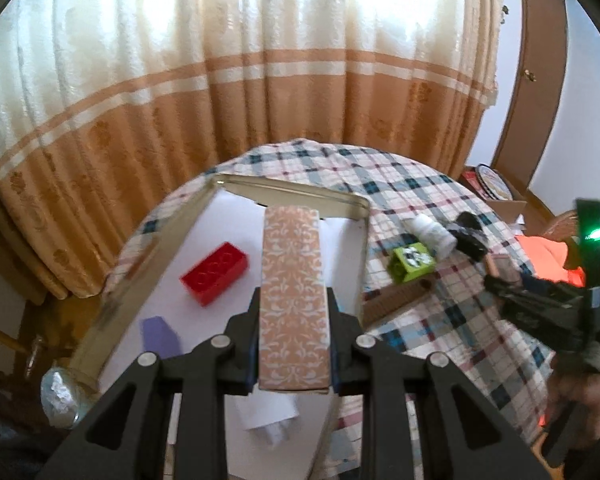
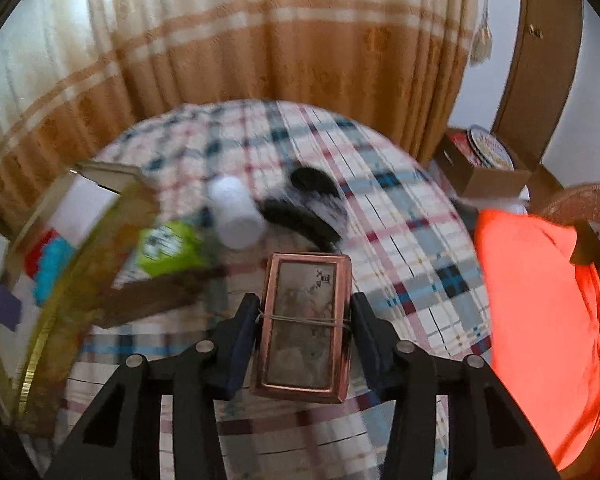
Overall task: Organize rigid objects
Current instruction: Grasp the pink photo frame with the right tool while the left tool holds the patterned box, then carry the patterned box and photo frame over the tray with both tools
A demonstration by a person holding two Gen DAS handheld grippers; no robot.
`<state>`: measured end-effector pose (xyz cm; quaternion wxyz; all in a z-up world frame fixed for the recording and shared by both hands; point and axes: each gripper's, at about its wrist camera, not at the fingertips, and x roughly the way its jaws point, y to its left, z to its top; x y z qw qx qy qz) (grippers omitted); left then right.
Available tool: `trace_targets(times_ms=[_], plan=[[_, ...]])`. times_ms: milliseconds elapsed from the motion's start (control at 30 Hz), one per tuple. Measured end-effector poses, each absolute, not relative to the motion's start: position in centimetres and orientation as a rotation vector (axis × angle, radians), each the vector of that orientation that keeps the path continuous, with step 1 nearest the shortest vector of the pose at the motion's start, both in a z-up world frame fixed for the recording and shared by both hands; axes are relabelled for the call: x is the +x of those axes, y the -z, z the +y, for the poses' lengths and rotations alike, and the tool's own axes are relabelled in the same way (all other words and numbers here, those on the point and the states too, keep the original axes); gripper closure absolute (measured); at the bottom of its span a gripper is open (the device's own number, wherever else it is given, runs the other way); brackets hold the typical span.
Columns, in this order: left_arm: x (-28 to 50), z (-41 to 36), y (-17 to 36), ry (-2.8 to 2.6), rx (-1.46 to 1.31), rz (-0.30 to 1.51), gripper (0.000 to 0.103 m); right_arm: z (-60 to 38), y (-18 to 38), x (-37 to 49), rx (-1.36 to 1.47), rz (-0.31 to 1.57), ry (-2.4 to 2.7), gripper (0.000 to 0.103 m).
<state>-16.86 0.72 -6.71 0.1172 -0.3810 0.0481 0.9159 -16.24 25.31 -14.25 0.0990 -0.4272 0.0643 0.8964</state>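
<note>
From the left wrist, the left hand-held gripper [image 1: 294,344] is clamped on one long peach patterned box [image 1: 294,296] held over the open tray [image 1: 284,194], where one red brick [image 1: 215,278] and one purple block [image 1: 160,338] lie; one green cube [image 1: 411,262] and one white bottle [image 1: 432,235] rest on the checked bench [image 1: 440,320]. From the right wrist, the right hand-held gripper [image 2: 306,334] has one copper-framed case [image 2: 302,324] between its jaws, a narrow gap showing at each side, above the bench.
</note>
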Motion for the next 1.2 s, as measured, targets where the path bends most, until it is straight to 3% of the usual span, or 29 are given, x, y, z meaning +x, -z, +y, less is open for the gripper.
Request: trace_targets(times_ms=[467,1200], plan=[[-17.1,-3.5,5.2,-2.816,-1.104,0.133,0.079,15.4,6.2,-16.6,-1.077,0.116,-2.976,0.054],[-18.0,-5.8,7.0,-2.879,-1.184,0.153,0.079,10.0,5.9,-19.8,-1.069,0.106,-3.061,0.054]])
